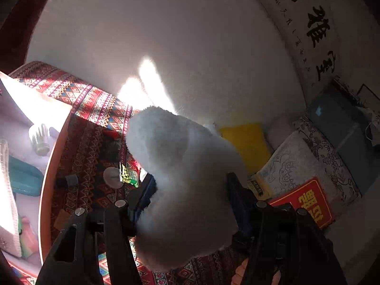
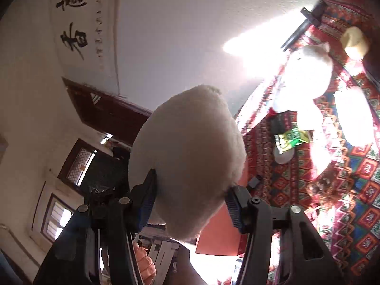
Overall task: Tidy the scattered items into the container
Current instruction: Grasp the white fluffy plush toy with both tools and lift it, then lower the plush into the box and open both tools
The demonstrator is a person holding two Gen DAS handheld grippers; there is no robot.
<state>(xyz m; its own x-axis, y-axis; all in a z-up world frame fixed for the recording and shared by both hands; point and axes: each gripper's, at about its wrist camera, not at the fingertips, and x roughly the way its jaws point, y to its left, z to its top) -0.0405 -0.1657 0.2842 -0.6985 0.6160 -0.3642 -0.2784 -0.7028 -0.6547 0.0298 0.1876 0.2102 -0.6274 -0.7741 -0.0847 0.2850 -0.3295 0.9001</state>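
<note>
My left gripper (image 1: pixel 190 185) is shut on a fluffy white plush toy (image 1: pixel 182 180), held up above the patterned red cloth (image 1: pixel 90 142). My right gripper (image 2: pixel 192 187) is shut on a cream plush toy (image 2: pixel 187 156), also lifted. The container (image 1: pixel 54 166), an orange-rimmed box with a pale inside, sits at the left of the left wrist view and holds a shuttlecock (image 1: pixel 40 140) and a teal item (image 1: pixel 23 178). A white teddy bear (image 2: pixel 306 80) and a green snack packet (image 2: pixel 292 140) lie on the cloth in the right wrist view.
On the cloth lie a white round disc (image 1: pixel 112 177), a shiny green packet (image 1: pixel 129 175) and a small grey cylinder (image 1: pixel 70 180). A yellow cushion (image 1: pixel 247 142), patterned bedding and a red box (image 1: pixel 308 201) are to the right. A white wall stands behind.
</note>
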